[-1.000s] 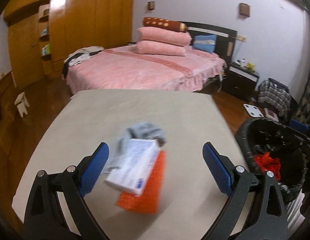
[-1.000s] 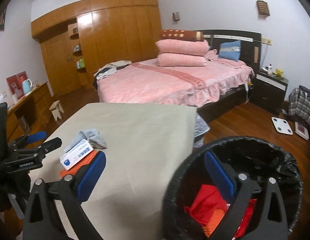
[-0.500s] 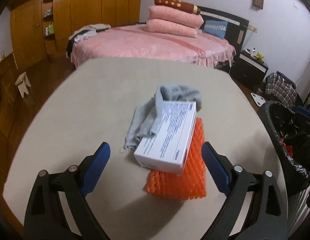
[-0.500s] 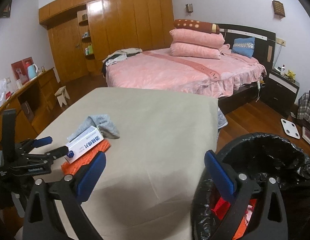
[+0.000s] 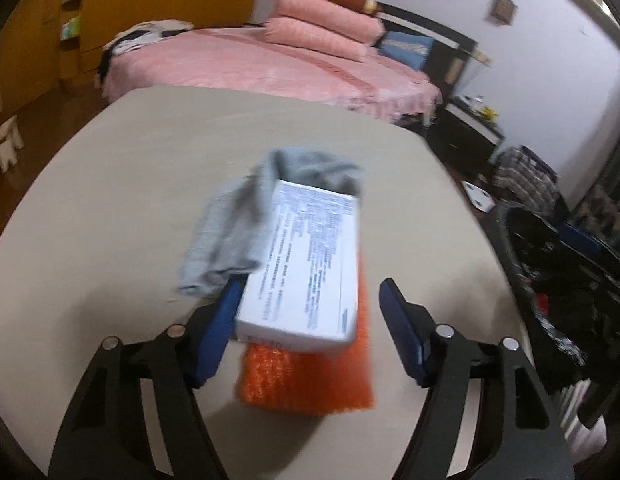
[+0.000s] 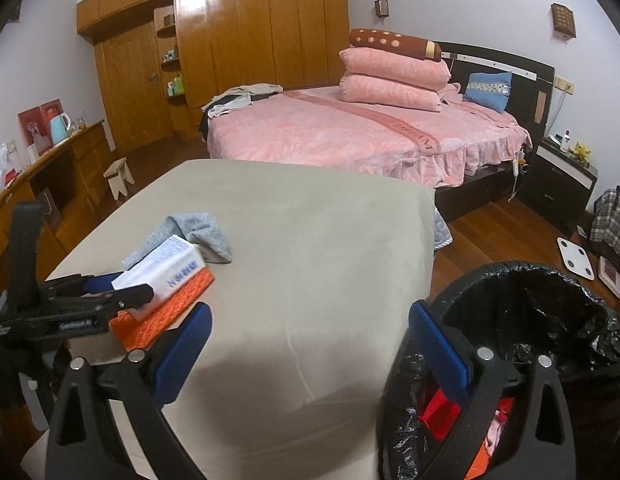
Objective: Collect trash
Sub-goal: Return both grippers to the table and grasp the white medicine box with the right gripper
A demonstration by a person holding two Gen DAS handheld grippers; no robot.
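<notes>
A white printed box (image 5: 306, 268) lies on an orange bubble-wrap sheet (image 5: 310, 376), with a grey cloth (image 5: 238, 224) behind it, on the beige table (image 5: 110, 200). My left gripper (image 5: 310, 312) is open, its jaws on either side of the box's near end; the left pad touches or nearly touches the box. In the right wrist view the box (image 6: 166, 268), the orange sheet (image 6: 170, 308) and the cloth (image 6: 194, 232) sit at the left, with the left gripper (image 6: 122, 288) around the box. My right gripper (image 6: 306, 344) is open and empty over the table's right edge, beside the black-lined bin (image 6: 550, 320).
The bin (image 5: 558, 280) stands off the table's right side and holds red trash (image 6: 438, 412). A pink bed (image 6: 350, 132) lies beyond the table, with a wooden wardrobe (image 6: 230, 40) and a nightstand (image 6: 558, 176). A desk (image 6: 50, 168) runs along the left.
My left gripper has moved forward onto the box and its jaws have narrowed around it. My right gripper has shifted left, off the bin toward the table.
</notes>
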